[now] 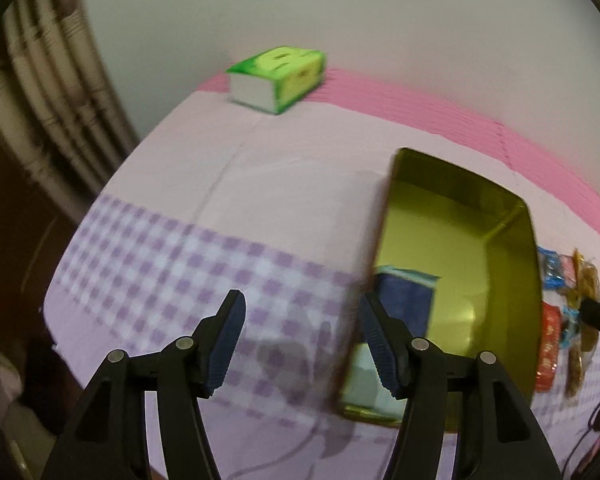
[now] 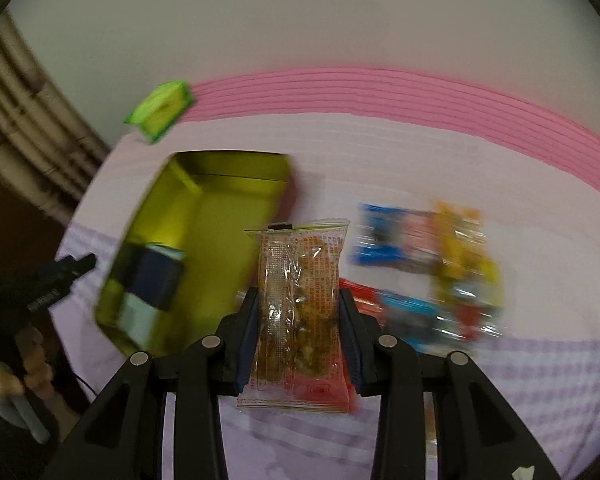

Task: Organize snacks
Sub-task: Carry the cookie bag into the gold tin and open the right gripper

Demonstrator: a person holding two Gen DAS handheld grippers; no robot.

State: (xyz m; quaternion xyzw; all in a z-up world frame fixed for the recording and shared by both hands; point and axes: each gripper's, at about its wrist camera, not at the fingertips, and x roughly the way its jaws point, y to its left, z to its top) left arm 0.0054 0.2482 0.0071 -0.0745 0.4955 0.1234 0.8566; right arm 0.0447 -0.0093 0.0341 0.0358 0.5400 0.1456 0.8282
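Snack packet (image 2: 300, 312), clear wrapper with red print and brownish filling, stands upright clamped between the right tongs (image 2: 298, 340), above the counter (image 2: 500, 400) beside the yellow-green tin (image 2: 220, 216). Left tongs (image 1: 300, 344) gape empty.

my left gripper (image 1: 302, 344) hangs over the tablecloth (image 1: 188, 248), just left of the tin (image 1: 512, 264), nothing between its fingers. a packet (image 1: 404, 304) lies in the tin. the tissue pack (image 1: 278, 78) sits far behind. my right gripper (image 2: 300, 336) holds a snack sachet (image 2: 300, 304), tin to its left, the snack pile (image 2: 432, 264) to its right.
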